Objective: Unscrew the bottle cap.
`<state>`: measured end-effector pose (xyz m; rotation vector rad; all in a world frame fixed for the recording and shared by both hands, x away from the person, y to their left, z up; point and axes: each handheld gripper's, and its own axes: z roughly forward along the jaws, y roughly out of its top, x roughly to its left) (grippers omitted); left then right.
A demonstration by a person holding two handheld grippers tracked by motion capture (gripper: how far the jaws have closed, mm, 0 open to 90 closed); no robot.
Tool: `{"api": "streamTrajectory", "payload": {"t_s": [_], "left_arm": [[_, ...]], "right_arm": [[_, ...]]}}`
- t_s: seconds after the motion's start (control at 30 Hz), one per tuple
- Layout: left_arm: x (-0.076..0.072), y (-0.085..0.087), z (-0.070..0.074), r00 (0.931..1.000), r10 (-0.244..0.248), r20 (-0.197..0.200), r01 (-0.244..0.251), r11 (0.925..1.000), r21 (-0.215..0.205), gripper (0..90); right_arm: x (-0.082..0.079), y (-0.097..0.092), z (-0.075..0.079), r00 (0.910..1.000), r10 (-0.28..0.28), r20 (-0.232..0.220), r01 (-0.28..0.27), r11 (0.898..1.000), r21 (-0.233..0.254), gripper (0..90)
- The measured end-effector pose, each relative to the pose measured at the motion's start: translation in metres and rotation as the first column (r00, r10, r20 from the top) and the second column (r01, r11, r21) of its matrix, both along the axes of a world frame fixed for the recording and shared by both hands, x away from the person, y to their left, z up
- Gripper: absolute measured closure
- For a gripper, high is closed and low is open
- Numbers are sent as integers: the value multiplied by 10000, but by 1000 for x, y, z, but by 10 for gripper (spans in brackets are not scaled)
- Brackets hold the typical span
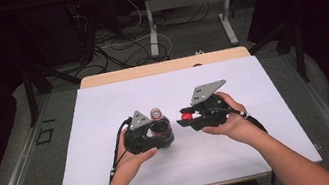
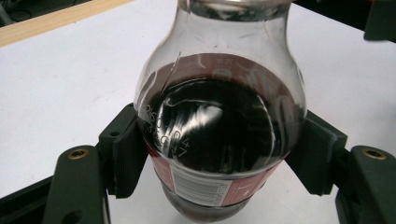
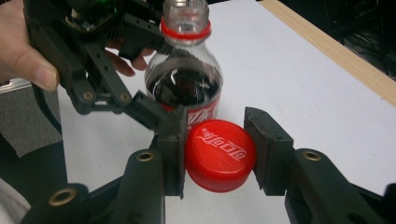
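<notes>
Standing upright on the white table [image 1: 116, 181], the bottle [image 1: 159, 124] serves as the reference point for all that follows. It is a small clear bottle with a red label band and a barcode; its neck is open, with a red ring left below the mouth. Dark liquid fills the lower body to roughly the shoulder; the neck above is clear.

The left tool [image 2: 219, 154] is closed on the bottle's body, one ribbed pad pressing at each side just above the label. In the high view this left tool [image 1: 151, 132] sits on the near-left side of the bottle, with the left hand [image 1: 133, 158] wrapped round it from below.

The cap [image 3: 220, 155], red with white lettering on top, is off the bottle and held just beside it, on the bottle's right in the high view [image 1: 186, 116]. The right tool [image 3: 217, 156] is closed on the cap, with both pads touching its rim. The right hand [image 1: 231, 122] carries this tool to the right of the bottle, near it but apart.

Nothing lies between cap and bottle mouth. The table surface around the bottle is bare white sheet; a wooden edge [image 1: 163, 67] shows beyond the bottle at the far side. Further beyond, on the floor [image 1: 194, 37], lie cables [image 1: 110, 51] and the legs of another table [image 1: 151, 23], well apart from the bottle.
</notes>
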<state>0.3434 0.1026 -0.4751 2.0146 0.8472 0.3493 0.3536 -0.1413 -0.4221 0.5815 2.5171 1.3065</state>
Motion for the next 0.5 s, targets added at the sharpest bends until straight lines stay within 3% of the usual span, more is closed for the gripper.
{"api": "streamTrajectory", "payload": {"t_s": [0.5], "left_arm": [[2, 3, 5, 10000, 96, -10, -96, 10000, 10, 302]], "right_arm": [[-9, -17, -27, 9981, -513, -346, 512, 9987, -37, 607]]}}
